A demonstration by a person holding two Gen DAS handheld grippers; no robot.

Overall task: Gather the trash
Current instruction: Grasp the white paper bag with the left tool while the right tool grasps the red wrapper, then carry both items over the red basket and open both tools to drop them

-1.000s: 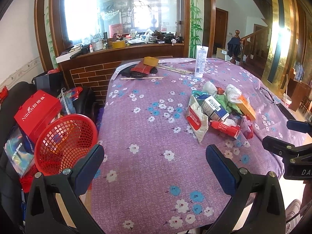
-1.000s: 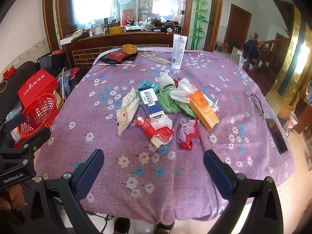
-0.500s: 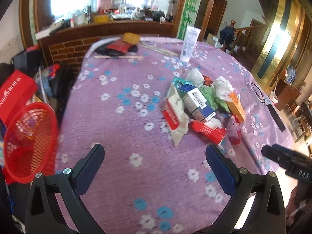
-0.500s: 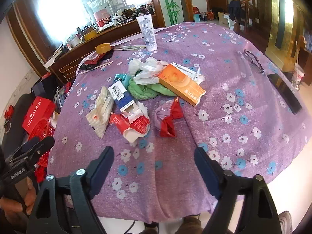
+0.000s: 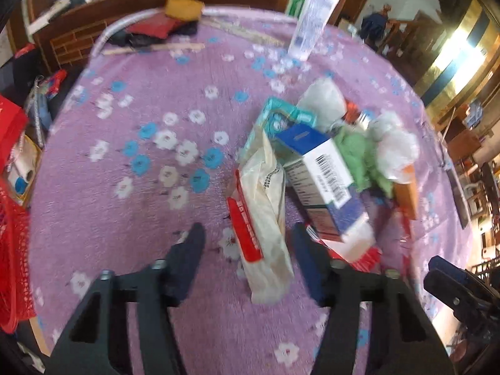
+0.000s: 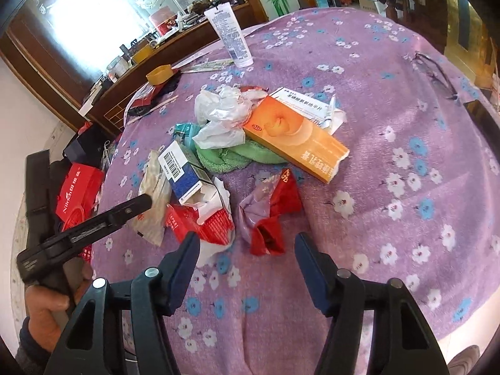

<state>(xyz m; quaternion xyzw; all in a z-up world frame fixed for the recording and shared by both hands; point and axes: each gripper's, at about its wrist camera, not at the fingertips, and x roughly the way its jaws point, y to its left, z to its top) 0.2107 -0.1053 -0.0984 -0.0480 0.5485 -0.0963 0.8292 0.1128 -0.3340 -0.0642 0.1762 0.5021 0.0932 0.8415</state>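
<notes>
My table, under its purple flowered cloth, carries a trash heap at centre; a white tube stands at twelve o'clock, my glasses lie at two o'clock.

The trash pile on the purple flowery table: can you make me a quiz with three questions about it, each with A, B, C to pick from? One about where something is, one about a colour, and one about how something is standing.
1. Where does the cream wrapper lie in the left wrist view?
A. Between the left gripper's fingers
B. Inside the red basket
C. On top of the orange box

2. What colour is the crumpled cloth under the orange box?
A. Yellow
B. Green
C. Black

3. How is the white tube at the far side of the table placed?
A. Lying flat
C. Hanging off the edge
B. Standing upright

Answers:
1. A, the wrapper runs down the gap between the two closing fingers.
2. B, the cloth shows green beside the box.
3. B, the tube stands on its cap end.
</notes>
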